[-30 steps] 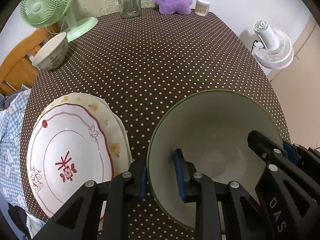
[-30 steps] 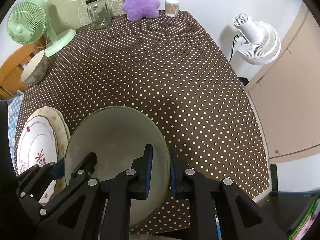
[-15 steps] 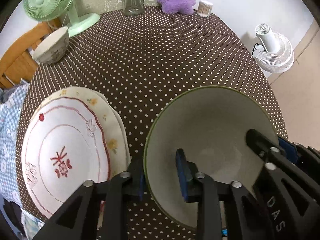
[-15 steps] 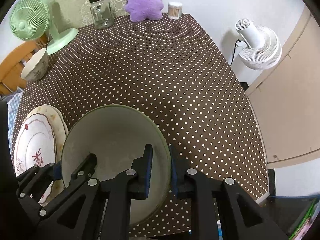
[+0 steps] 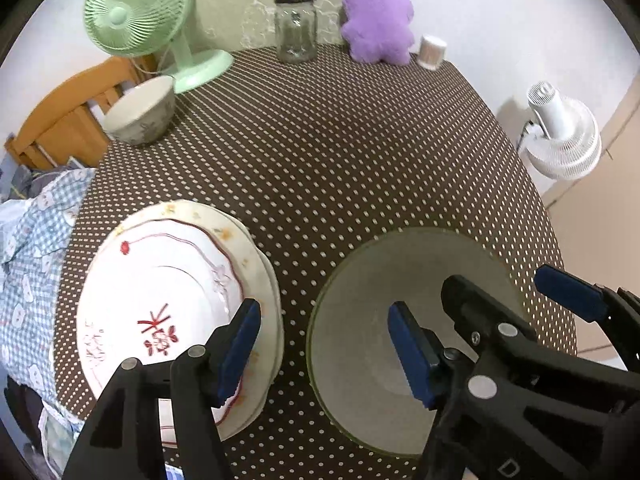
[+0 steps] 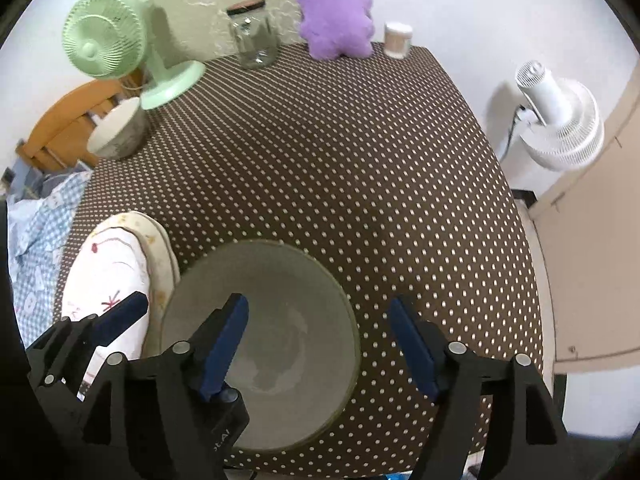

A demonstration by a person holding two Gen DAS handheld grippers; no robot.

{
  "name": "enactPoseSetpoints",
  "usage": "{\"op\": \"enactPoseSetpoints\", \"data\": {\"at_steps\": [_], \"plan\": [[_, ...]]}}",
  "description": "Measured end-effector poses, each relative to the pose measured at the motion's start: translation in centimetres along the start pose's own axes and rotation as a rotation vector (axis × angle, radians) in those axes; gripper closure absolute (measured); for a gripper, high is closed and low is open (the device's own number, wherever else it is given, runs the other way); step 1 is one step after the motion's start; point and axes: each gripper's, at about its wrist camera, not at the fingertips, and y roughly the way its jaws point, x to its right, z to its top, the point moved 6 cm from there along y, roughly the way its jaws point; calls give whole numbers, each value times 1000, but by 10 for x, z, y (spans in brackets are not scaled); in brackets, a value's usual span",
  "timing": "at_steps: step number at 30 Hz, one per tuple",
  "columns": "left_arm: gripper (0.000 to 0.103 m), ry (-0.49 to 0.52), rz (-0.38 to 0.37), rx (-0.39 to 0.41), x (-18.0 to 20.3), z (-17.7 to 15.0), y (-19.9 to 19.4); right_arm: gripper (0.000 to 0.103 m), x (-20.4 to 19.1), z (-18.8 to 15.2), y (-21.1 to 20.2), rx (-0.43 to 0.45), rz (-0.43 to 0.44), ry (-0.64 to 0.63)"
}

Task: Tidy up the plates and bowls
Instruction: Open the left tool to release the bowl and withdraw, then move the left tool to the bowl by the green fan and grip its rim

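Both grippers, left and right, just opened wide, releasing big bowl near-right of plates; next, fetch far-left small bowl.

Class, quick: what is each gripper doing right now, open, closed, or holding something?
Left gripper: open, jaws just opened, straddling the bowl rim, not gripping.
Right gripper: open, jaws just opened, also straddling the rim.

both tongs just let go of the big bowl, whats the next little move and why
Probably lift both tongs straight up and clear. The left tongs and right tongs have just been opening, and each straddles a side of the big bowl's rim without pinching it. The bowl sits on the table beside the plate stack; the small bowl remains unsorted.
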Motion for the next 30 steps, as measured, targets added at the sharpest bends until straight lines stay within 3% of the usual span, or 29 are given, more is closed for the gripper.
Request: {"op": "enactPoseSetpoints", "data": {"at_steps": [14,30], "plan": [[34,-83,65,91,-39,34,-31,24,-41,41,-29,80,55,-99],[34,-51,73,140,-141,90,-25,24,-135,99,-13,147,19,-47]]}}
